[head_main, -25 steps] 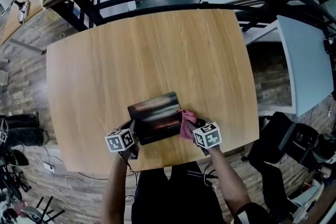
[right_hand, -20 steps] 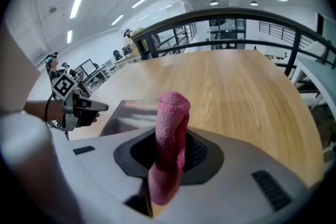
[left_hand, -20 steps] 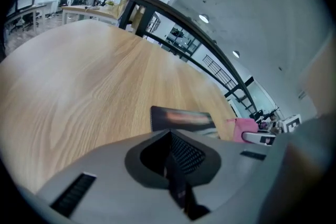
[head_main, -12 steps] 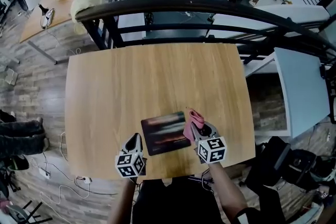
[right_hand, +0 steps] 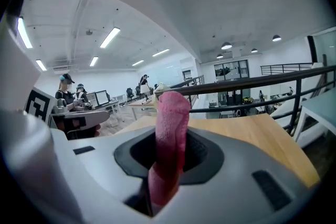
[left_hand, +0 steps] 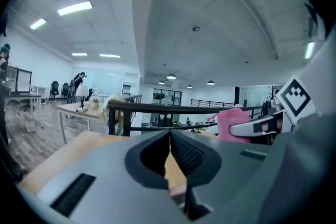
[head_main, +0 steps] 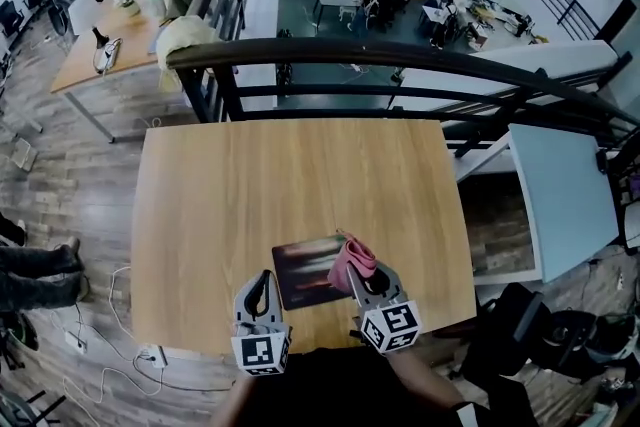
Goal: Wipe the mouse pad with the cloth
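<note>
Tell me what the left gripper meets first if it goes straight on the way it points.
Probably nothing nearby: the left gripper points level over bare table, with the mouse pad off to its right. The black railing comes first, though depth is unclear.

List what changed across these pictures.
The left gripper, jaws shut and empty, has drawn back off the left edge of the dark rectangular mouse pad, toward the person. The right gripper, clamping the pink cloth, raised it off the pad's right edge. The pad stays on the wooden table; the cloth stays gripped.
</note>
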Demonstrator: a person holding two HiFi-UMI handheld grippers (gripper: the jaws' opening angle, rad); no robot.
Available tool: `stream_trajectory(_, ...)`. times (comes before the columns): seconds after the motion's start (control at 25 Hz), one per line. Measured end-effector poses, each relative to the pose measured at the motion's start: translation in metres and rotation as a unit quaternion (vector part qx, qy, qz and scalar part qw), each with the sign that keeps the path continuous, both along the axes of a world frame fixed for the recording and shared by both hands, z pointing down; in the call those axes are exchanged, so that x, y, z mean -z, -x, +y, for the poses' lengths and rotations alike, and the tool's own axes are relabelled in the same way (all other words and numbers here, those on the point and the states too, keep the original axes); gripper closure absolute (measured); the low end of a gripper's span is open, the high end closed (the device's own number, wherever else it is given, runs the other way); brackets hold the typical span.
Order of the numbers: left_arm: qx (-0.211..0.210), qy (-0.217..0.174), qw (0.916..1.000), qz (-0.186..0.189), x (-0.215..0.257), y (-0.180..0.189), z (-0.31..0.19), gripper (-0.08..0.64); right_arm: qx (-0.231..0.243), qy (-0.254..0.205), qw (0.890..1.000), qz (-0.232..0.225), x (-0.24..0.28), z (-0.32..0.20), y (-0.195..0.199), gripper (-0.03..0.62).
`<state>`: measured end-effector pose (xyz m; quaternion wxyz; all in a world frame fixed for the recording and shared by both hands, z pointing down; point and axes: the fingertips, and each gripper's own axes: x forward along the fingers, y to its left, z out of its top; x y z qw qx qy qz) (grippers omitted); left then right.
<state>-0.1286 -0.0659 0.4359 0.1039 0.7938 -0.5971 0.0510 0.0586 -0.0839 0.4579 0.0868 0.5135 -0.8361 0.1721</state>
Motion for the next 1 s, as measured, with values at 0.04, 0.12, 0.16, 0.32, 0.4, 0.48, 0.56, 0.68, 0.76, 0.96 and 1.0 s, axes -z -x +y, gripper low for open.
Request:
stream_trajectory(0.04,0.001,-0.011,0.9999,-0.002,0.004,-0.001,0.003,0.537,0.001,-0.006,1.0,-0.003,0.004,0.005,0.004,0.495)
stream_trajectory(0.12,0.009,-0.01,0.9998,0.012,0.007,0.0,0.009,0.537,0.004,-0.017,1.0,-0.008,0.011,0.015,0.011,0.495)
stream_trajectory(0.16,0.016,-0.003,0.9996,0.024,0.008,0.002,0.012,0.537,0.004,-0.02,1.0,-0.01,0.013,0.021,0.013,0.495)
stream_trajectory(0.32,0.015,-0.02,0.9995,0.021,0.012,0.001,0.014,0.537,0.005,-0.03,1.0,-0.004,0.008,0.029,0.017,0.495)
stream_trajectory(0.4,0.013,-0.02,0.9996,0.018,0.01,0.0,0.013,0.537,0.01,-0.029,1.0,-0.001,0.011,0.026,0.02,0.497)
stream_trajectory(0.48,0.016,-0.004,0.9997,0.019,0.007,-0.001,0.014,0.537,0.015,-0.031,0.999,-0.001,0.014,0.025,0.022,0.497)
stream_trajectory(0.56,0.014,0.004,0.9997,0.021,0.004,-0.002,0.015,0.537,0.018,-0.032,0.999,-0.004,0.015,0.026,0.025,0.497)
stream_trajectory(0.68,0.009,0.0,0.9998,0.019,0.002,-0.004,0.015,0.537,0.023,-0.03,0.999,-0.009,0.015,0.027,0.026,0.497)
stream_trajectory(0.76,0.011,0.0,0.9998,0.018,0.001,-0.004,0.015,0.537,0.025,-0.029,0.999,-0.011,0.015,0.027,0.025,0.497)
stream_trajectory(0.96,0.007,0.004,0.9998,0.019,-0.001,-0.009,0.016,0.537,0.024,-0.031,0.999,-0.011,0.013,0.029,0.022,0.497)
stream_trajectory(1.0,0.005,0.005,0.9998,0.019,-0.001,-0.01,0.016,0.537,0.023,-0.03,0.999,-0.011,0.013,0.029,0.021,0.497)
